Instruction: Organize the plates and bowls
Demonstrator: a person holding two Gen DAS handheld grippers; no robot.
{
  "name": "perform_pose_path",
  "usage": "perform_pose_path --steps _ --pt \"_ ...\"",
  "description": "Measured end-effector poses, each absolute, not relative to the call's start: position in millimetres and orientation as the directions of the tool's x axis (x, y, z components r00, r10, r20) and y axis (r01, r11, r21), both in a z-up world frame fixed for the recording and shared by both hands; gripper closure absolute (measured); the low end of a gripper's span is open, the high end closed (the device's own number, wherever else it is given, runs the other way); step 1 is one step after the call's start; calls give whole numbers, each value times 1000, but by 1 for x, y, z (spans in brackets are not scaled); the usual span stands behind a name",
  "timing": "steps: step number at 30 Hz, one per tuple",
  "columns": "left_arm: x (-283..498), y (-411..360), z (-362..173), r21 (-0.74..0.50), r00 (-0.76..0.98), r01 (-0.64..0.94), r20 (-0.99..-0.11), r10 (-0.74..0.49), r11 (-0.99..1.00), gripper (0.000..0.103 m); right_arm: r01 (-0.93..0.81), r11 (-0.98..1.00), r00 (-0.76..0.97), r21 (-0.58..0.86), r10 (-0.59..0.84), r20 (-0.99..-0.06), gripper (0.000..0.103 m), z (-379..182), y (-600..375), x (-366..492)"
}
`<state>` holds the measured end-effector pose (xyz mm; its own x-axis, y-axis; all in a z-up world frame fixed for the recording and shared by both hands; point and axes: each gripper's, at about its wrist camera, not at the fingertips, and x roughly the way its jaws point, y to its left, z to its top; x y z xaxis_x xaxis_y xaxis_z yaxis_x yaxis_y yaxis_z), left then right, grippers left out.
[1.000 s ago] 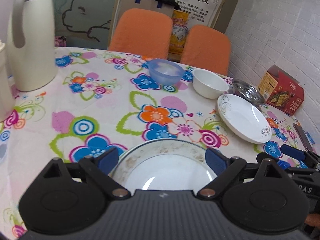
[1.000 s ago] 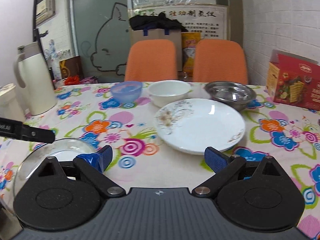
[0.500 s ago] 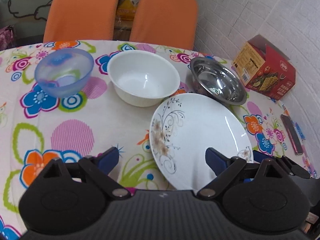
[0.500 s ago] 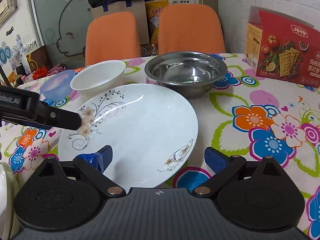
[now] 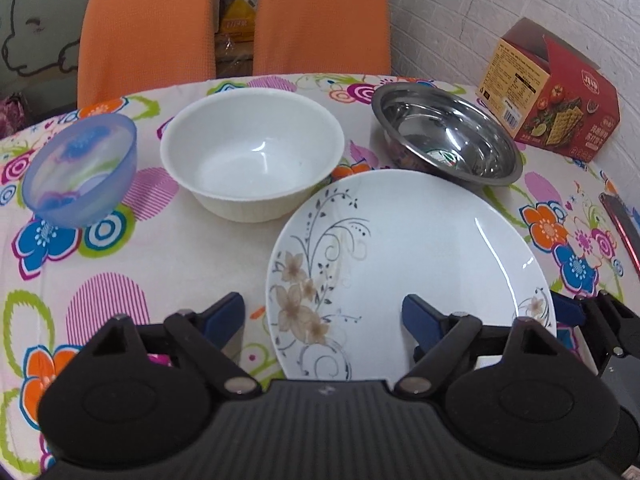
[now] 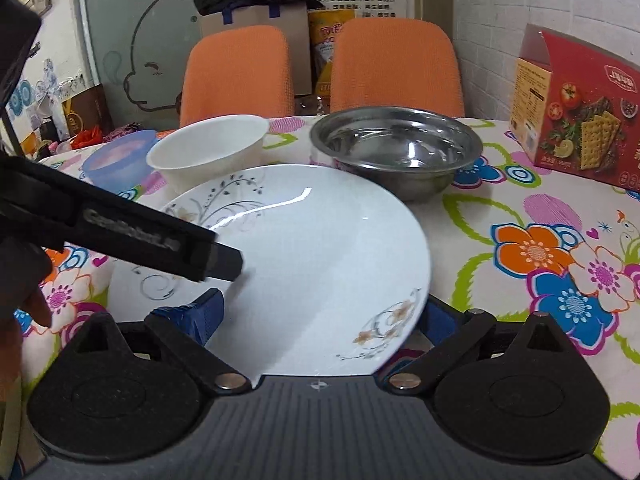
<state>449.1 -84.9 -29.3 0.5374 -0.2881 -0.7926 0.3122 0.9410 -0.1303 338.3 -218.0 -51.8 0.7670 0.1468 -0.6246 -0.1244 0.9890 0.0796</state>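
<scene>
Left to right on the floral-clothed worktop (image 5: 100, 272): translucent blue plastic bowl (image 5: 80, 170), ribbed white bowl (image 5: 252, 152), glossy flower-printed plate (image 5: 404, 264), polished steel bowl (image 5: 444, 136). Left gripper (image 5: 322, 312) and right gripper (image 6: 320, 312), both spread wide and empty, flank the plate's near rim. Likely step: grasping the plate; next, close on its thin rim and lift level.

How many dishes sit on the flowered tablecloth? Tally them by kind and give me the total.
Plates: 1, the white round ceramic plate with a floral print.
Bowls: 3, the translucent blue plastic bowl, the white ceramic bowl and the shiny stainless steel bowl.
Total: 4 dishes.
</scene>
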Motion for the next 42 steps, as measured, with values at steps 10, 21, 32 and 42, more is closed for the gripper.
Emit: perform_pose_path --steps 10,21,32,42 --pt "423 -76 -17 -130 546 338 -780 -306 932 44 -92 987 788 130 152 -597 14 -39 -205 316" --pt "389 -62 -6 -153 564 322 -762 -319 934 44 -90 985 790 148 161 -591 14 -33 -199 292" --pt "390 -59 -21 -183 535 308 -778 -329 934 43 -100 982 759 163 181 -625 14 -49 -201 289" --pt "398 -65 -29 -142 552 319 -776 -305 937 38 -151 985 766 79 167 -621 13 -53 -196 293"
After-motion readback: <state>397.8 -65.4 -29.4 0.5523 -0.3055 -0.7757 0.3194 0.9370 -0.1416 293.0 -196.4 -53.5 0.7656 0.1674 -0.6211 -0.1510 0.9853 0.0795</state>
